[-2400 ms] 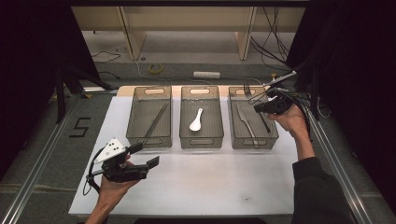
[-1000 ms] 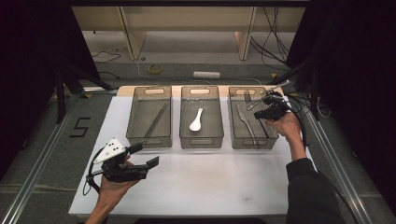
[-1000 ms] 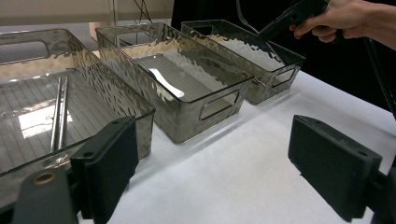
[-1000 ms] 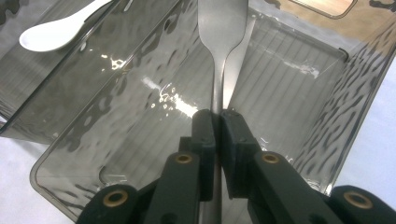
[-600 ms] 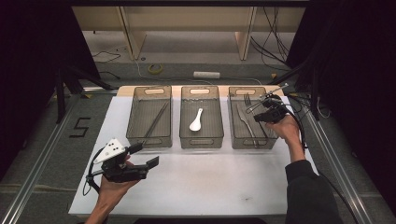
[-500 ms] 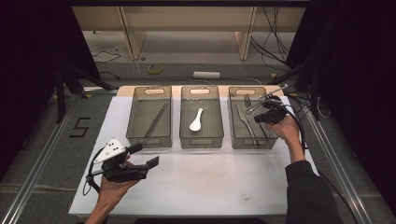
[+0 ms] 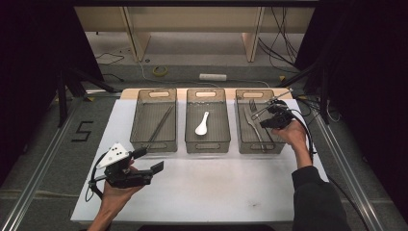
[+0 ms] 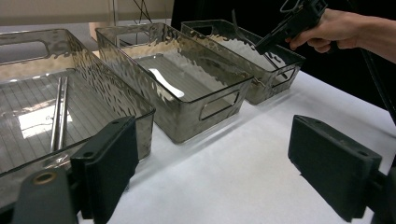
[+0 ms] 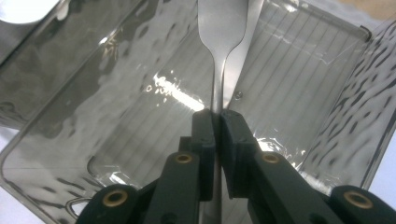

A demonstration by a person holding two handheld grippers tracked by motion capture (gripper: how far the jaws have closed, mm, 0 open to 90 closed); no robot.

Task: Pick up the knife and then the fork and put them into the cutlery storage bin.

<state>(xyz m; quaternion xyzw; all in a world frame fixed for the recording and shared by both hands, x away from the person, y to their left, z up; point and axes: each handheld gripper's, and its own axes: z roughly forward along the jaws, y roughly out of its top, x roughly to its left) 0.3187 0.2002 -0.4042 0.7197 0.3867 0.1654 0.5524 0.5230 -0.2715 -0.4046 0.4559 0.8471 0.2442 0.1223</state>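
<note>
My right gripper (image 9: 217, 116) is shut on the handle of a metal fork (image 9: 219, 28), holding it over the right-hand clear bin (image 7: 260, 150). The fork's broad neck points away from the jaws and its tip runs past the top of the right gripper view. In the high view the right gripper (image 7: 263, 122) hangs over that bin's right side, and another fork (image 7: 255, 130) lies inside. My left gripper (image 7: 149, 161) rests low at the front left of the white mat, its jaws wide open and nothing between them (image 8: 224, 168).
Three clear bins stand in a row at the back of the white mat (image 7: 216, 187). The left bin (image 7: 154, 147) holds metal chopsticks (image 7: 161, 125). The middle bin (image 7: 208, 144) holds a white spoon (image 7: 202, 125). Dark floor and cables surround the table.
The right gripper has shifted slightly down and left over the right bin, still holding the fork. The left gripper has stayed put.
</note>
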